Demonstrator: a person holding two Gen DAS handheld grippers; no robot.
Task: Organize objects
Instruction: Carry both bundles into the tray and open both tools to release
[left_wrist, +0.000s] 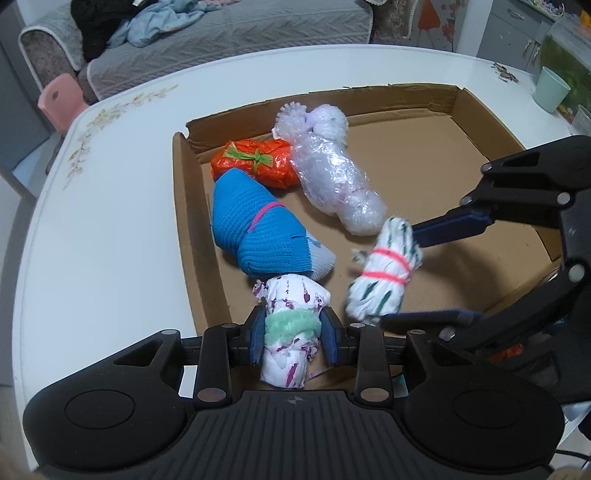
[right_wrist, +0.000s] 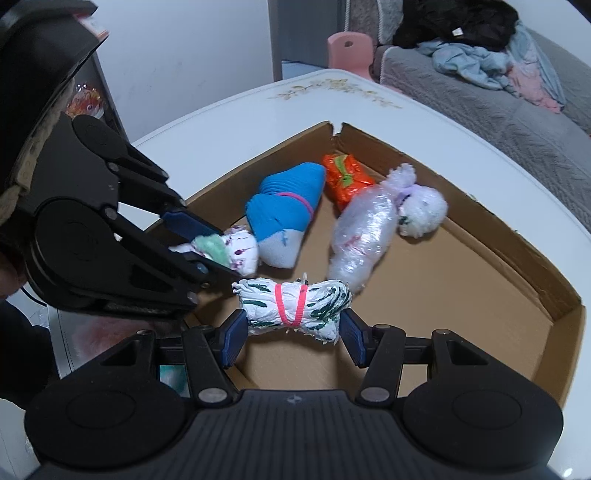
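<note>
My left gripper (left_wrist: 293, 338) is shut on a white bundle with purple marks and a green band (left_wrist: 291, 328), held over the near edge of the shallow cardboard box (left_wrist: 406, 99); it also shows in the right wrist view (right_wrist: 221, 251). My right gripper (right_wrist: 291, 332) is shut on the ends of a white-and-green bundle with pink rubber bands (right_wrist: 295, 306), also seen in the left wrist view (left_wrist: 384, 269), above the box floor. In the box lie a blue sock roll (left_wrist: 255, 229), an orange wrapped packet (left_wrist: 255, 162) and a clear bubble-wrap bundle (left_wrist: 332, 170).
The box sits on a white table with a floral print (left_wrist: 92, 206). A mint green cup (left_wrist: 552, 88) stands at the table's far right. A grey sofa with clothes (left_wrist: 221, 33) and a pink stool (left_wrist: 59, 99) are beyond the table.
</note>
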